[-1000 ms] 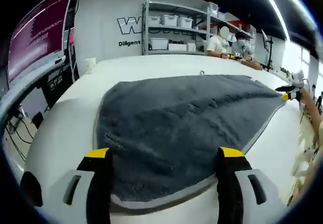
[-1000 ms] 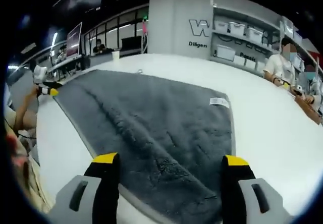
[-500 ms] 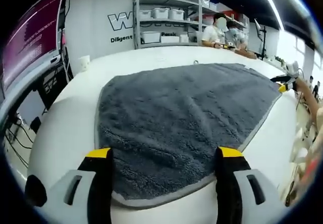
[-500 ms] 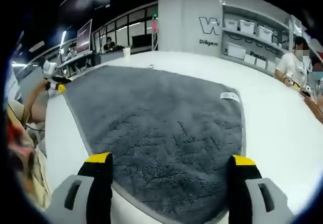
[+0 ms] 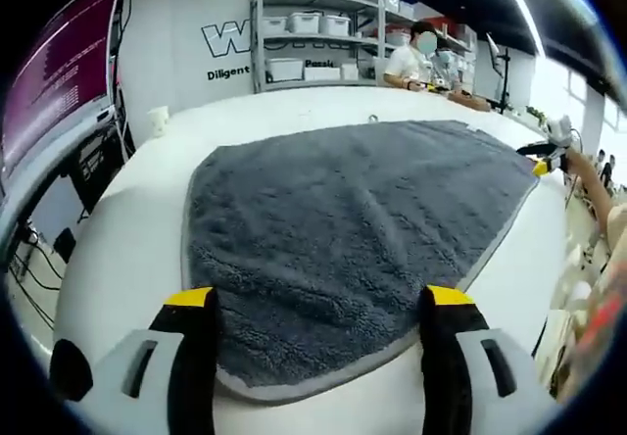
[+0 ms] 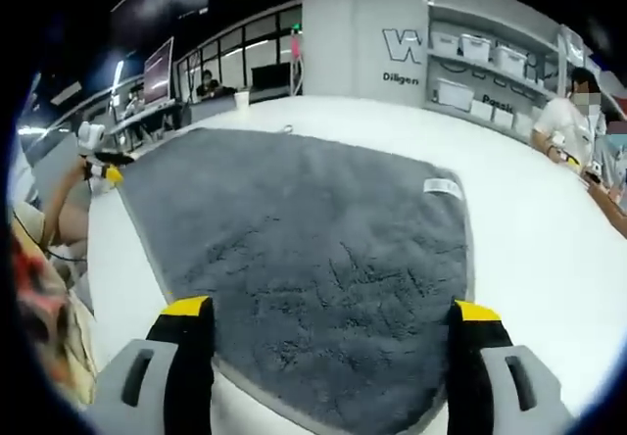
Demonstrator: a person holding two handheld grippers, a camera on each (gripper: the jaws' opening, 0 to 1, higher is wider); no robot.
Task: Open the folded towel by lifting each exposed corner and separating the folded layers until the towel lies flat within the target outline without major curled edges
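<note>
A dark grey towel [image 5: 343, 229] with a paler hem lies spread out flat on a white table [image 5: 118, 249]. My left gripper [image 5: 313, 303] hovers open over one near corner, nothing between its yellow-tipped jaws. In the right gripper view the same towel [image 6: 313, 249] lies flat, with a small white label [image 6: 443, 188] near its right edge. My right gripper [image 6: 328, 313] is open above another near corner. The right gripper [image 5: 542, 163] also appears far off at the towel's right corner in the left gripper view, and the left gripper [image 6: 103, 170] sits at the towel's left corner in the right gripper view.
Shelves [image 5: 313, 48] with white bins stand behind the table, and people [image 5: 421, 58] sit at its far side. A monitor [image 5: 59, 72] stands at the left. A white cup [image 5: 157, 120] rests near the table's far edge. A person [image 6: 563, 126] sits at the right.
The ridge in the towel seen one second ago has flattened out. Both views have pulled back slightly, so the towel's near corners sit further from the jaws.
</note>
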